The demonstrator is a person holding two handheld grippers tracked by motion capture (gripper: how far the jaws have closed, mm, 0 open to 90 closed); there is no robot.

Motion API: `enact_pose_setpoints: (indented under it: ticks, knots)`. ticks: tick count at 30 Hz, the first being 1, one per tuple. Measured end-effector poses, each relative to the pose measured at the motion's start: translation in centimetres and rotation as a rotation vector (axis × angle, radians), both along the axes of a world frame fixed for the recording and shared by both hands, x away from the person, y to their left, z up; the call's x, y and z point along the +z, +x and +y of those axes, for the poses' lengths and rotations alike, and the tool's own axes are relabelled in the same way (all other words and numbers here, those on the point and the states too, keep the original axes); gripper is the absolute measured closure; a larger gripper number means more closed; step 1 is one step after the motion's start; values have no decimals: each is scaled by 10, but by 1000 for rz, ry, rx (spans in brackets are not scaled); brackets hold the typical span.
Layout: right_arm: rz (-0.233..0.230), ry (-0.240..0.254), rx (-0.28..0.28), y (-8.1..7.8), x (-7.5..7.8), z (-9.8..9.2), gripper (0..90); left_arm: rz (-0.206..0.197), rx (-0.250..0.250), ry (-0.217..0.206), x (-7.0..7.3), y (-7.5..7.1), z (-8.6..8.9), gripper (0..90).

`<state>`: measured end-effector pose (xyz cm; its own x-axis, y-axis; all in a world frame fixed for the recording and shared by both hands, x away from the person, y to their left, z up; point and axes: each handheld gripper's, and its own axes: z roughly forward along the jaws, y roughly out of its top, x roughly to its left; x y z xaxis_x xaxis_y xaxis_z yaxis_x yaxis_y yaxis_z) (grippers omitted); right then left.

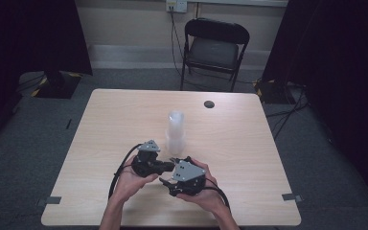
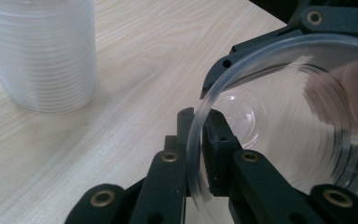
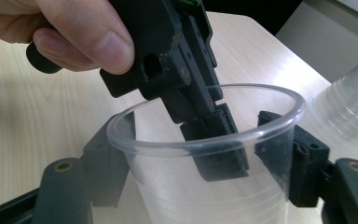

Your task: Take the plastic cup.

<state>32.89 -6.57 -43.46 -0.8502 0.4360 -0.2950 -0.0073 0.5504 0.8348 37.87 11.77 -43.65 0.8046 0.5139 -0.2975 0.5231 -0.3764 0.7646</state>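
Observation:
A clear plastic cup (image 3: pixel 205 200) hangs between both grippers over the table's near middle. My left gripper (image 2: pixel 198 128) is shut on its rim, one jaw inside the cup (image 2: pixel 284 121) and one outside. In the right gripper view, that left gripper (image 3: pixel 214 154) comes down from above in a person's hand. My right gripper (image 3: pixel 198 135) straddles the cup's body, a pad lying against each side of the wall. In the high view the left gripper (image 1: pixel 171 166) and right gripper (image 1: pixel 168 171) meet nose to nose. A stack of clear cups (image 1: pixel 175 132) stands just beyond them.
The pale wooden table (image 1: pixel 124 124) has a round cable hole (image 1: pixel 209 104) near its far edge. A black folding chair (image 1: pixel 214 48) stands behind the table. The cup stack (image 2: pixel 42 56) is close to the left gripper's left side and shows again as the stack (image 3: pixel 349 112).

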Motion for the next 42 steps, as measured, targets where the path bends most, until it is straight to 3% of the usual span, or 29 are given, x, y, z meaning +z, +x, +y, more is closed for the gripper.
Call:
enact_pose_setpoints:
  ticks: [12,22,29,42]
  knots:
    - [-8,17,-3,2,1,-2,299,-14,35,-8,2,-1,2,779]
    - [18,37,-29,6,1,-7,297,-20,47,-36,3,-2,4,727]
    - [38,54,-41,9,-1,-11,297,-43,43,-43,5,-4,7,705]
    - [80,97,-81,12,-3,-19,295,-115,101,-117,7,-12,18,687]
